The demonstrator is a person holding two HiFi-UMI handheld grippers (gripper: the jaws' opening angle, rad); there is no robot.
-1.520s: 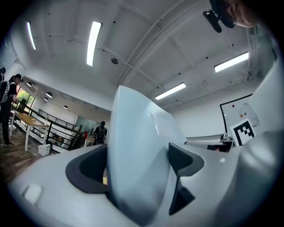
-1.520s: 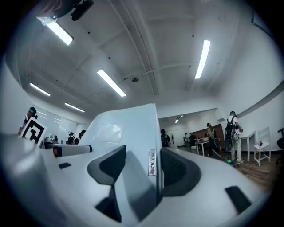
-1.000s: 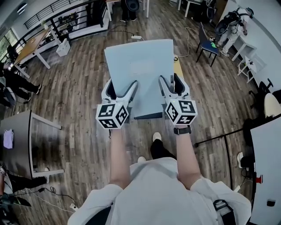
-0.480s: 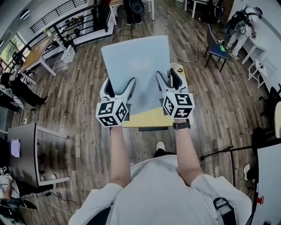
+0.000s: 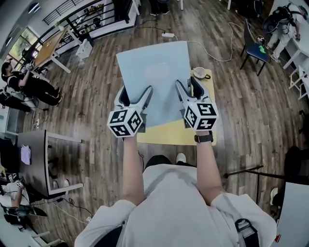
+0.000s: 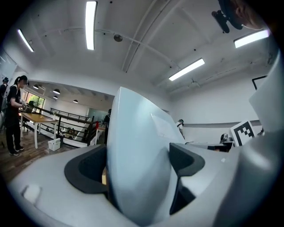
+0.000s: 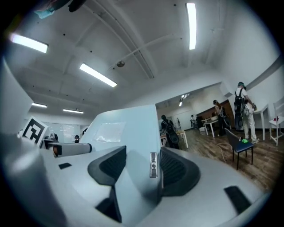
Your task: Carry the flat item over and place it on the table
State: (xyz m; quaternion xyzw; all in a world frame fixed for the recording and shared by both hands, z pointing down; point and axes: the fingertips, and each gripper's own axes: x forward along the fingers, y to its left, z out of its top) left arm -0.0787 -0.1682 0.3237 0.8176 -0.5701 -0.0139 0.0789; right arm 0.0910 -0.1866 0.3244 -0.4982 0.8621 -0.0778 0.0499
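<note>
Gripping pale-blue panel [image 5: 153, 77], L gripper [image 5: 134, 100] + R gripper [image 5: 188, 92], above table [image 5: 175, 134].

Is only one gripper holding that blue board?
No, the left gripper and the right gripper each clamp the blue board.

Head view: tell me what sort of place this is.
Probably an open-plan office or workshop: plank floor, a long wooden desk with a person beside it near a black railing, and a blue chair.
</note>
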